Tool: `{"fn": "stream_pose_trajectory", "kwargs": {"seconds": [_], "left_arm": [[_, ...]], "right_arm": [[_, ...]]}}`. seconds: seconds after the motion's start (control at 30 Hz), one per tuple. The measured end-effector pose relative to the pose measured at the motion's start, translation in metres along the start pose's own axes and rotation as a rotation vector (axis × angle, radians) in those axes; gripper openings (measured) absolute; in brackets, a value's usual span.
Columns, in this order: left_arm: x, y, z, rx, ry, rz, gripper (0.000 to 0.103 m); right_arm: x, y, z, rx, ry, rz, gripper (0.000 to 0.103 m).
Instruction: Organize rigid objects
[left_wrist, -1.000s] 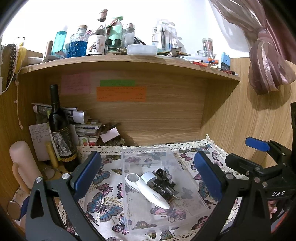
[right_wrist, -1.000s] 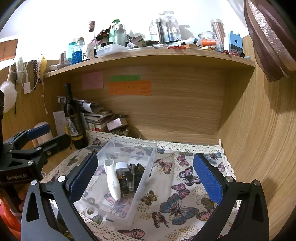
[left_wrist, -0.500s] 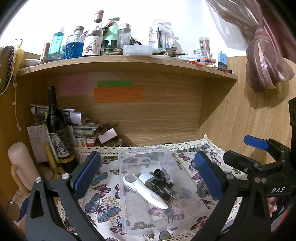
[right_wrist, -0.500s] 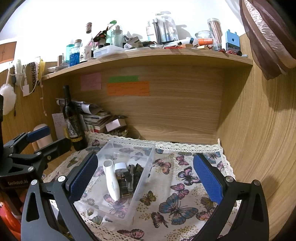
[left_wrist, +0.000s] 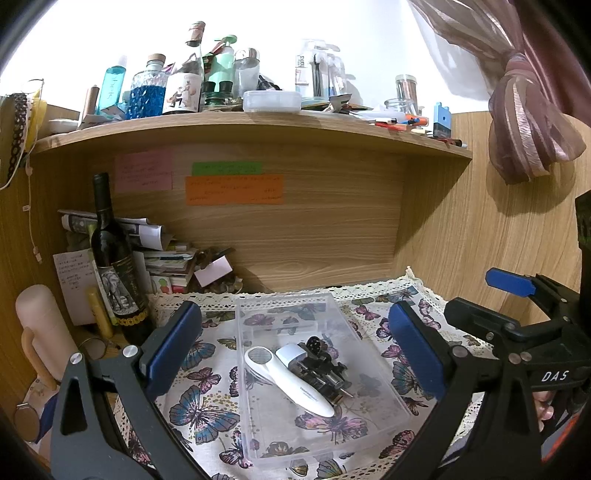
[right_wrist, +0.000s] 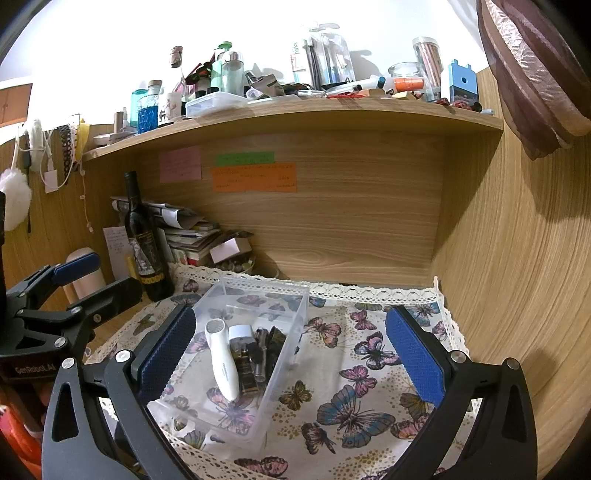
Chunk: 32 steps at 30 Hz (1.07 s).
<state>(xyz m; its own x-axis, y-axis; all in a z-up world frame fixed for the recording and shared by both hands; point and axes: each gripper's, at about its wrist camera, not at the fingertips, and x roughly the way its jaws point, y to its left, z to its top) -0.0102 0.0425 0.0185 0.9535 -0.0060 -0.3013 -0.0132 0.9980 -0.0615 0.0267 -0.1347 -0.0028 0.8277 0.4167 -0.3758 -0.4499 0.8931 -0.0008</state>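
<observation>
While both claws, left (left_wrist: 293, 347) and right (right_wrist: 291, 345), gape empty, one bin (left_wrist: 384, 410) holds one white device (left_wrist: 291, 384).

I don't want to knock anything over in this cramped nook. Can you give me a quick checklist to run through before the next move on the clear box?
1. Left gripper open and empty: ok.
2. Right gripper open and empty: ok.
3. Clear box flat on the butterfly cloth, upright: ok.
4. White handheld device and the dark small parts inside the box walls: ok.
5. Wine bottle standing clear of the box, beyond the left gripper's left finger: ok, but close to that finger's sweep.
6. Anything loose left on the cloth outside the box: cannot tell, near edge hidden by the grippers.
</observation>
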Motion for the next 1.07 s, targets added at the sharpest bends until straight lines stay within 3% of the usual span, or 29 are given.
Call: {"fn": "stream_pose_trajectory", "kwargs": {"seconds": [0.5,1.07], "left_arm": [[0.0007,0.0012,-0.0016,-0.002,-0.008,0.015,0.103],[0.0075,0.0025,-0.0047,-0.020,0.034,-0.023,0.103]], "right_arm": [[0.0020,0.0022,0.0007,0.007,0.006,-0.010,0.103],[0.0037,0.0049,0.0007,0.006,0.002,-0.021,0.103]]}}
